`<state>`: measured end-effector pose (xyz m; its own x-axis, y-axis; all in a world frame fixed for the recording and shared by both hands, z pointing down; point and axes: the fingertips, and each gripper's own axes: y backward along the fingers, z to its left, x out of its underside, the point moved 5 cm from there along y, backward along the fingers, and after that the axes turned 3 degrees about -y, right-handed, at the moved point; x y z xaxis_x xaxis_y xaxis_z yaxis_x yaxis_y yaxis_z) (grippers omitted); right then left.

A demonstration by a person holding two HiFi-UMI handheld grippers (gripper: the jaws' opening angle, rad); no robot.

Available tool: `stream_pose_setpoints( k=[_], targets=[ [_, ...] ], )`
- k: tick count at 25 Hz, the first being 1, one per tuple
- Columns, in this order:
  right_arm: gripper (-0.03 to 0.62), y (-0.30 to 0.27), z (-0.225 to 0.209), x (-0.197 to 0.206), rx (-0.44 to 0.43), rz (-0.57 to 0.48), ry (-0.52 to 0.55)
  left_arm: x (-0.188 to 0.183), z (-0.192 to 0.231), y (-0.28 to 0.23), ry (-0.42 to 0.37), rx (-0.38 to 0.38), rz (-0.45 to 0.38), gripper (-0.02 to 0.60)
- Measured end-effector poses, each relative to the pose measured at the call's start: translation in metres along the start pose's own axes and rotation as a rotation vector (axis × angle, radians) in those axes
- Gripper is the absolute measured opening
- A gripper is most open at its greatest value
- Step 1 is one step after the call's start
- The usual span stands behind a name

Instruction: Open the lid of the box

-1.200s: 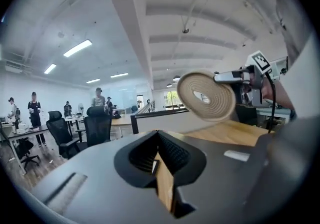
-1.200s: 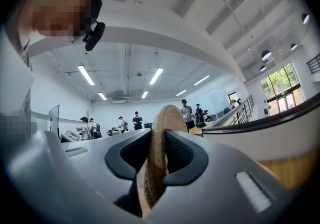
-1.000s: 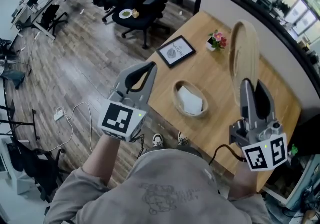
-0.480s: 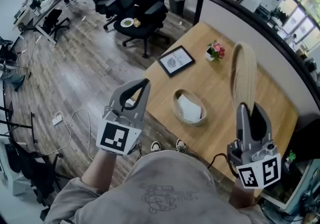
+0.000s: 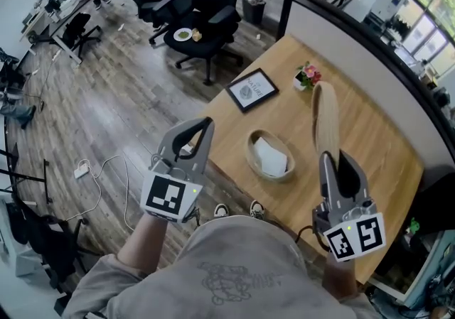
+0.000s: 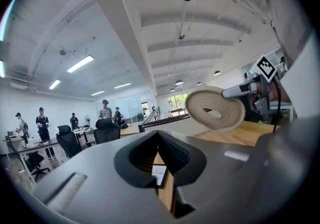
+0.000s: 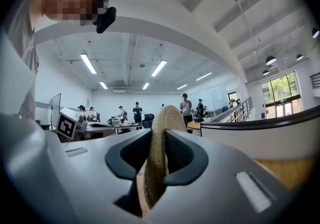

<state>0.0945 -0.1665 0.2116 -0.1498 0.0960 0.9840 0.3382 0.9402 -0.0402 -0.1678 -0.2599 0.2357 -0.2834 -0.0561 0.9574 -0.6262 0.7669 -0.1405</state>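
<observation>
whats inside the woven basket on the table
A folded white sheet lies in the basket; anything beneath is covered. The woven lid is off, in the right gripper.

Wood table (image 5: 370, 141) w/ open box (image 5: 249, 146), frame (image 5: 252, 89), flower pot (image 5: 306, 76)

Grey short-sleeved T-shirt (image 5: 242, 268), faint print on chest; black-and-white sneakers (image 5: 225, 200). Rig: left gripper (image 5: 206, 123) and right gripper (image 5: 335, 160), grey shells, dark-lined fingers (image 5: 173, 141), white cubes (image 5: 169, 197) bearing black square markers. Black cable (image 5: 307, 222) at the right one.

Bright, even; ceiling strips (image 7: 89, 63) lit; fisheye warp, black vignette corners; near jaws soft.
</observation>
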Motion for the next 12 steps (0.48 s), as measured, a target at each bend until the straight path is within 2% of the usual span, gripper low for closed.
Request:
stream_pose_setpoints(
  k=[12],
  targets=[
    [0.086,-0.0030,-0.0022,-0.0042,-0.005,-0.010,0.014,-0.0020,-0.0014,0.0011,-0.002,0.001,-0.010,0.002]
  ],
)
